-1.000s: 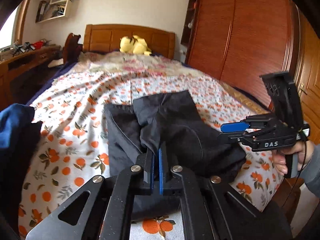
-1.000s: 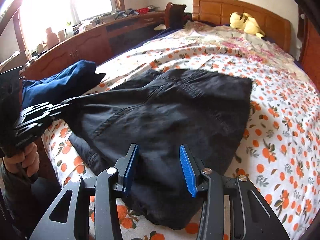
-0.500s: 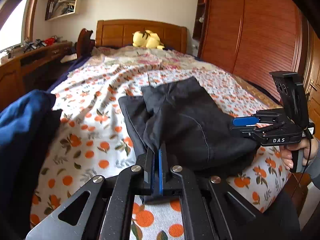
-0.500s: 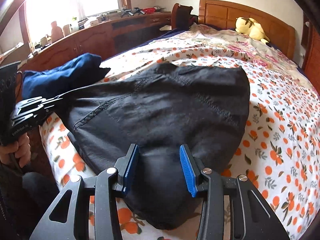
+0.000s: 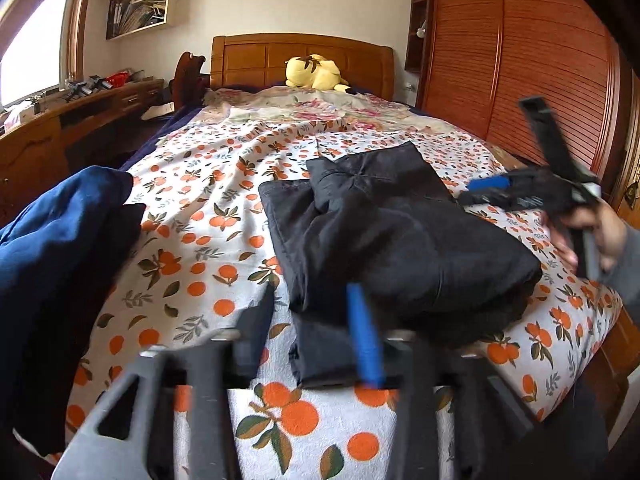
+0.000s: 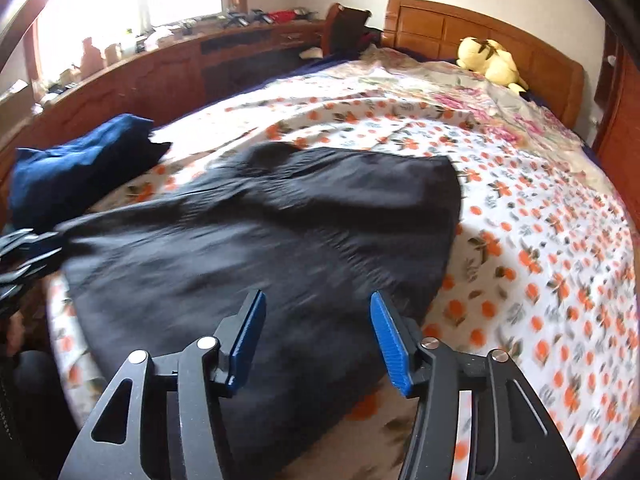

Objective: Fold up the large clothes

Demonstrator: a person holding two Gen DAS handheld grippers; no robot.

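Observation:
A folded black garment (image 5: 400, 240) lies on the orange-print bedspread (image 5: 208, 216) near the foot of the bed; it also fills the middle of the right wrist view (image 6: 280, 248). My left gripper (image 5: 312, 320) is open, blurred, just in front of the garment's near edge and holding nothing. My right gripper (image 6: 316, 332) is open and empty above the garment's near edge. It shows at the garment's right side in the left wrist view (image 5: 488, 188). The left gripper shows at the left edge of the right wrist view (image 6: 24, 256).
A dark blue garment pile (image 5: 52, 248) lies at the bed's left edge, also in the right wrist view (image 6: 80, 160). A yellow plush toy (image 5: 316, 74) sits by the wooden headboard. A wooden wardrobe (image 5: 520, 64) stands right, a wooden desk (image 6: 168, 72) left.
My left gripper has opened and let go of the black garment, which has dropped flat onto the bed. The right gripper has stayed open and shifted slightly.

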